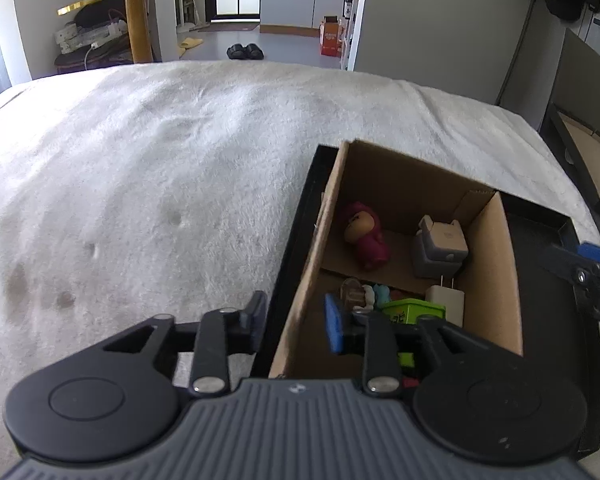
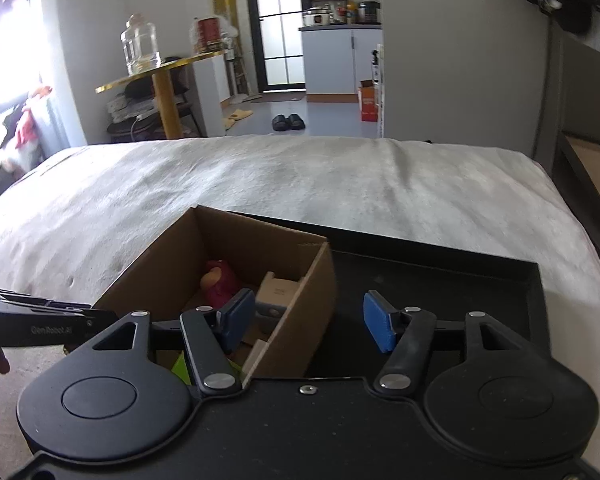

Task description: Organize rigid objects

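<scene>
An open cardboard box (image 1: 492, 280) (image 2: 168, 264) stands in a black tray (image 1: 540, 232) (image 2: 440, 280) on the bed. A divider splits the box. The far part holds a pink doll (image 1: 366, 236) (image 2: 220, 280) and a grey-white block (image 1: 440, 248) (image 2: 274, 292). The near part holds a white plug (image 1: 446, 300), a green box (image 1: 414, 310) and small figures. My left gripper (image 1: 296, 318) is open astride the box's left wall, pads clear of it. My right gripper (image 2: 309, 322) is open astride the right wall, touching nothing.
A white fluffy blanket (image 1: 160, 160) covers the bed left of and beyond the tray. A second dark tray lined with cardboard (image 1: 592, 160) leans at the right edge. A gold round table (image 2: 160, 68) and slippers (image 2: 288, 122) stand on the floor beyond.
</scene>
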Available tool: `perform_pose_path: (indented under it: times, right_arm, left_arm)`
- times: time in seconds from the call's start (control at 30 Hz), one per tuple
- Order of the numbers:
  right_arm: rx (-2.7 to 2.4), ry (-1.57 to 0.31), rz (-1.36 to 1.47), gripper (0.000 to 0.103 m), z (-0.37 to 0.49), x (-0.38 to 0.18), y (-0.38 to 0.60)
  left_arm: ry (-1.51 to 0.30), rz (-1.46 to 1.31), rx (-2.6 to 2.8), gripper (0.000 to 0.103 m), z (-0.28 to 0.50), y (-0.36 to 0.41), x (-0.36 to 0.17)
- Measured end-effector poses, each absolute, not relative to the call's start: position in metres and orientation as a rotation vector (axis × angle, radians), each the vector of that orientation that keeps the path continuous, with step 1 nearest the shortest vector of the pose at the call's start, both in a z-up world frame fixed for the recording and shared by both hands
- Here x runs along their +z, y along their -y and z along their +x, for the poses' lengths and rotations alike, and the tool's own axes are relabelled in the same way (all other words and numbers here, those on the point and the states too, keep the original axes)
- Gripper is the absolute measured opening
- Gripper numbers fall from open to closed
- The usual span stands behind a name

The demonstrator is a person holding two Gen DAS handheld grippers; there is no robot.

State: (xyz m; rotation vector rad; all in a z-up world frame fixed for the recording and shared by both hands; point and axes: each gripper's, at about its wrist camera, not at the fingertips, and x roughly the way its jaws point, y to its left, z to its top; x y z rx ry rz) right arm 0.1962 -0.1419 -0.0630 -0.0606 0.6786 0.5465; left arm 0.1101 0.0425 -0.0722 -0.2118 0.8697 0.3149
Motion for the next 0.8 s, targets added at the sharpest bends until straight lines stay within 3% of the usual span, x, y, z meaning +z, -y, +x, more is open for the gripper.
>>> perform_pose_path:
  times: [0.17, 0.47, 0.7, 0.8]
  right_arm:
    - [0.534, -0.681, -0.044, 0.062, 0.188, -0.054, 0.156]
    - [0.54, -0.659, -0.022, 0.071, 0.171, -0.03, 0.178]
    - [0.546, -0.648, 0.003, 0.088, 0.157, -0.011, 0.197]
    - [0.542, -0.652, 0.023, 0.09, 0.152, -0.005, 0.206]
  left_arm:
    - [-0.839, -0.188, 0.316, 0.055, 0.101, -0.045, -0.052]
    - [-0.809, -0.156, 0.291, 0.071, 0.085, -0.039, -0.022]
    - [-0.791, -0.128, 0.246, 0.082, 0.071, -0.032, 0.003]
    - [-0.783, -0.122, 0.222, 0.086, 0.063, -0.029, 0.013]
